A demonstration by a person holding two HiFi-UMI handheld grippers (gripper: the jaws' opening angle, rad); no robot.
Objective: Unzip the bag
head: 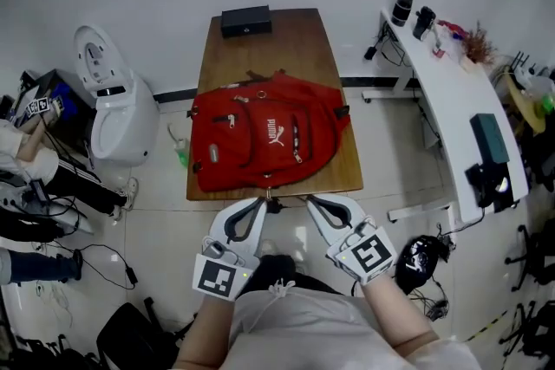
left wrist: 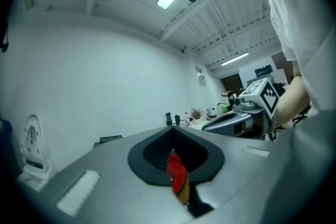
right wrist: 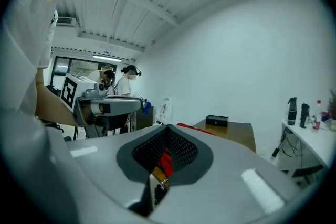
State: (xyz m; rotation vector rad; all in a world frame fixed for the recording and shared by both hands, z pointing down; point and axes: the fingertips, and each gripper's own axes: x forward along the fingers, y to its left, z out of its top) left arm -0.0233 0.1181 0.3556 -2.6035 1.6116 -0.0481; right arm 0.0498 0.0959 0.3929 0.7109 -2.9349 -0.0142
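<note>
Left gripper [head: 258,202] and right gripper [head: 310,200] sit side by side at lower centre of the head view, both with jaws pressed together and nothing pinched. In each gripper's own view only a thin slit shows between the pads, with red cloth and wood seen through it. The tips point at the near edge of the surface [head: 277,43], just short of it, and appear clear of the bag [head: 260,139]. The bag is a red backpack lying flat in mid-frame on the near half of the surface, front face up. Several zip pulls [head: 240,99] show on the front. Every zip line I can make out looks closed, with no gap or lining showing. Judgement: unzipping not begun; a pull has yet to be chosen, gripped and drawn along. A black box [head: 246,20] sits at the far end, well apart.
</note>
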